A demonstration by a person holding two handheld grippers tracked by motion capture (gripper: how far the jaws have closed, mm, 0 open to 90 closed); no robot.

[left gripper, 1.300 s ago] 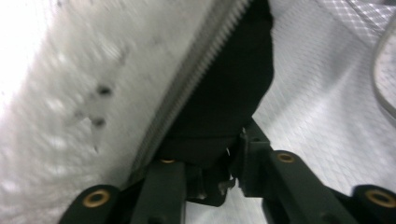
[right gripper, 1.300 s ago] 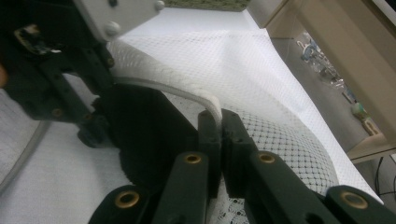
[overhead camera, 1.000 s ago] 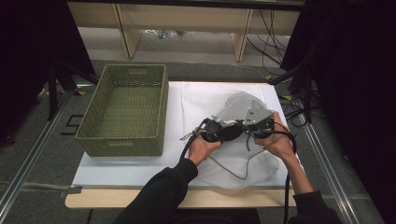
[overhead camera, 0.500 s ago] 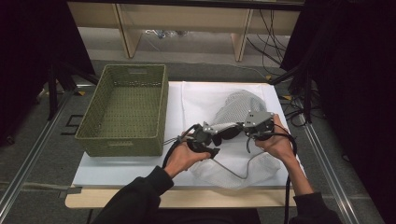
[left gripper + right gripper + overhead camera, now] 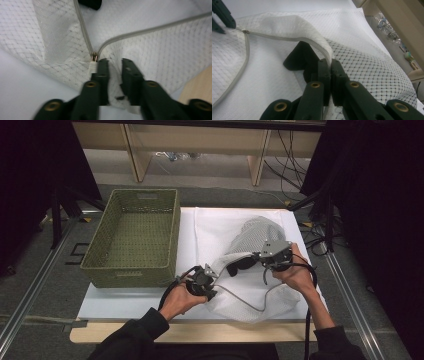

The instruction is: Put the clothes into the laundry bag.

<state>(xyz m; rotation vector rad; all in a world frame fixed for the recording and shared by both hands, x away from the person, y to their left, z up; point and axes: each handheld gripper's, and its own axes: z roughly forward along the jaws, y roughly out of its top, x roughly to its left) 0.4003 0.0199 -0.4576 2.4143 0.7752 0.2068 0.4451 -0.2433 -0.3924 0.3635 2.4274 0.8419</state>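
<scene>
The white mesh zip-up laundry bag point(image 5: 250, 270) lies on the white-covered bench point(image 5: 125, 295) right of the green woven basket point(image 5: 132, 237); it's limp and light, best taken at the zipper hem. My right tongs point(image 5: 329, 65) pinch that hem. My left tongs point(image 5: 115, 65), just closing, grip mesh beside the slider point(image 5: 94, 57), having drawn leftward since earlier, widening the mouth
</scene>
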